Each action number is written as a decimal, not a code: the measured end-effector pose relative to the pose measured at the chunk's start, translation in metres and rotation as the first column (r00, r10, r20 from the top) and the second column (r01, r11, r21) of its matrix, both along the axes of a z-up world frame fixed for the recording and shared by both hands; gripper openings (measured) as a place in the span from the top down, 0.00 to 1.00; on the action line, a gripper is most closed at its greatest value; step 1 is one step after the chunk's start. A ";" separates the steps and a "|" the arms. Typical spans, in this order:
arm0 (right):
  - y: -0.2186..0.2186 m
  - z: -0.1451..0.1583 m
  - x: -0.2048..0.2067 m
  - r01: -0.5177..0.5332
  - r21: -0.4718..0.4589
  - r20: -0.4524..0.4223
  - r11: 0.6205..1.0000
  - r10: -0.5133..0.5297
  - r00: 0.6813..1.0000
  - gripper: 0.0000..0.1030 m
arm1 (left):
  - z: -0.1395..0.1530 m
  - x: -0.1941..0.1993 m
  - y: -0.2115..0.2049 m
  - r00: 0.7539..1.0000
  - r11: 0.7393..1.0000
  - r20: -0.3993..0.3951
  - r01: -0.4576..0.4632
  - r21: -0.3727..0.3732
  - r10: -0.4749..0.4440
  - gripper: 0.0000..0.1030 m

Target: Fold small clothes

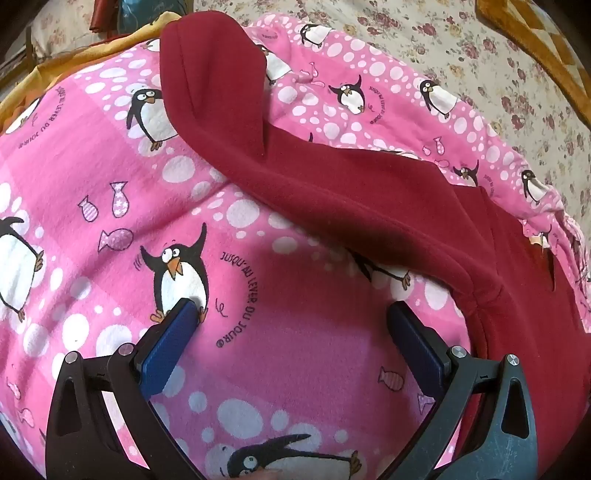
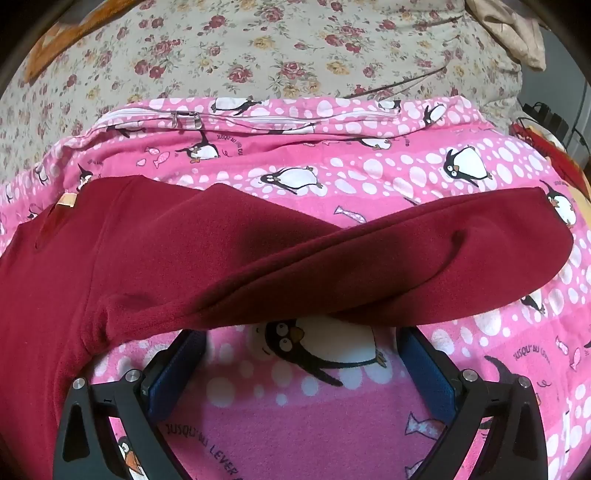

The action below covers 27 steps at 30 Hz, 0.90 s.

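A dark red fleece garment [image 1: 369, 199] lies spread on a pink penguin-print blanket [image 1: 92, 184]. In the left wrist view one sleeve runs up to the top, its cuff [image 1: 192, 48] far from me; the body fills the right side. My left gripper [image 1: 291, 310] stands open over bare blanket, just left of the armpit seam. In the right wrist view the red garment [image 2: 221, 251] has its other sleeve stretched to the right, cuff [image 2: 546, 236] at the far end. My right gripper [image 2: 303, 334] is open at the sleeve's near edge, and the red cloth hides its fingertips.
The pink blanket [image 2: 406, 173] lies on a flowered bedsheet [image 2: 258, 48], with a white zipper [image 2: 258, 119] along its far edge. An orange-yellow cloth [image 1: 535, 33] shows at the corners. A beige cloth [image 2: 513, 33] sits at the top right of the bed.
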State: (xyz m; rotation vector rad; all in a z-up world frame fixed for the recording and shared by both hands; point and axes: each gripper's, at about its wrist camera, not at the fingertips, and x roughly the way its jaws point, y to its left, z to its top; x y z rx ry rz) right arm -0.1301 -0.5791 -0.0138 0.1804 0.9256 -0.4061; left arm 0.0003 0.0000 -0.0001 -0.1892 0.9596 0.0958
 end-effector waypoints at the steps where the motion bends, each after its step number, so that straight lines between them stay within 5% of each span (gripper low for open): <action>1: 0.000 0.000 0.000 -0.001 0.009 0.008 1.000 0.001 1.000 0.00 | 0.000 0.000 0.000 1.000 1.000 0.000 0.000 -0.001 0.000 0.00; 8: 0.000 -0.001 0.002 0.002 -0.005 -0.003 1.000 -0.002 1.000 0.00 | 0.000 -0.007 -0.001 1.000 1.000 -0.002 0.010 -0.011 -0.010 0.00; 15: 0.004 0.004 -0.004 0.049 0.001 -0.015 0.999 -0.049 0.999 0.00 | 0.009 -0.019 -0.024 0.996 0.994 -0.034 0.079 0.074 -0.076 0.01; 21: 0.018 0.003 -0.017 0.091 -0.031 -0.002 0.995 -0.091 0.996 0.00 | 0.043 -0.043 -0.049 0.987 0.983 0.094 0.117 0.142 -0.131 0.01; 27: 0.018 0.003 -0.026 0.081 0.011 -0.010 0.997 -0.080 0.997 0.00 | 0.064 -0.063 -0.062 0.976 0.978 0.142 0.141 0.157 -0.163 0.01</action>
